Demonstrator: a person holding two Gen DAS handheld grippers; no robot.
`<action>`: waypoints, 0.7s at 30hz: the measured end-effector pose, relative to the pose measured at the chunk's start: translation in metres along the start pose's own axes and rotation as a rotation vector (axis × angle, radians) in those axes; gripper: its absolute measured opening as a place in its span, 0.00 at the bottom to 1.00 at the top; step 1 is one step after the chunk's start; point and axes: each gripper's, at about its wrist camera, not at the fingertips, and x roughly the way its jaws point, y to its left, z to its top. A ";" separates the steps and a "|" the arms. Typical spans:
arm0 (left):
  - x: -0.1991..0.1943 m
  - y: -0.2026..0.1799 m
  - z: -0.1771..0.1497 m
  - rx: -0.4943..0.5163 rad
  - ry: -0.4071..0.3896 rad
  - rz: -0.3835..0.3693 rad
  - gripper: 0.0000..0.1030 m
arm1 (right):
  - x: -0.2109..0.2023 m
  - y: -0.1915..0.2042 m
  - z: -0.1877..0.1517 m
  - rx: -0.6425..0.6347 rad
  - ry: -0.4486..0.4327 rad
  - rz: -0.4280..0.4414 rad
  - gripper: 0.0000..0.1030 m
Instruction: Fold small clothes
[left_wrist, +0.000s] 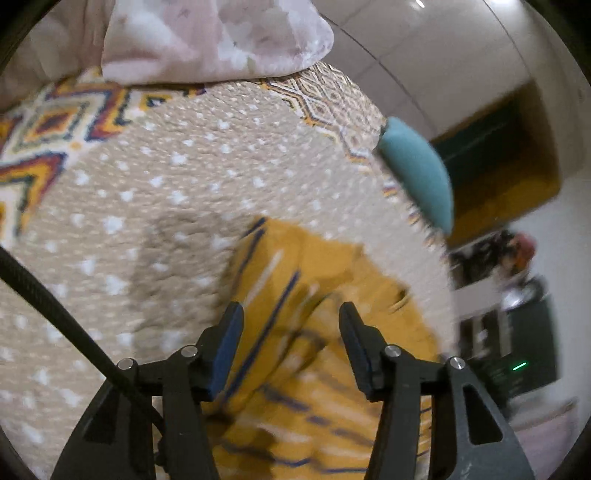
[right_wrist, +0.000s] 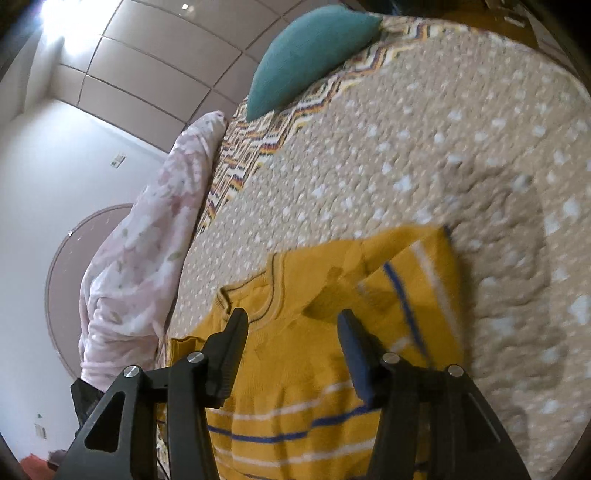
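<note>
A small mustard-yellow sweater (left_wrist: 314, 295) with blue and white stripes lies on a beige bedspread (left_wrist: 177, 184) dotted with white. One sleeve is folded over its body (right_wrist: 410, 280). My left gripper (left_wrist: 291, 314) is open and empty, above the sweater with its fingers either side of a striped part. My right gripper (right_wrist: 291, 319) is open and empty, above the sweater (right_wrist: 295, 369) near its neckline (right_wrist: 251, 295). Both views are blurred.
A pink floral quilt (left_wrist: 218, 37) is bunched at the bed's edge; it also shows in the right wrist view (right_wrist: 147, 251). A teal pillow (left_wrist: 417, 170) lies on a zigzag-patterned blanket (left_wrist: 48, 125); the pillow (right_wrist: 310, 48) shows at the far end in the right wrist view.
</note>
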 end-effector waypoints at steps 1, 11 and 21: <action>-0.002 -0.002 -0.006 0.050 -0.008 0.037 0.50 | -0.010 -0.002 -0.003 -0.011 -0.009 -0.011 0.54; -0.002 0.018 -0.055 0.204 -0.039 0.233 0.55 | -0.057 0.022 -0.057 -0.180 0.018 -0.071 0.55; 0.003 0.019 -0.089 0.363 -0.163 0.197 0.28 | 0.025 0.142 -0.125 -0.565 0.177 -0.104 0.48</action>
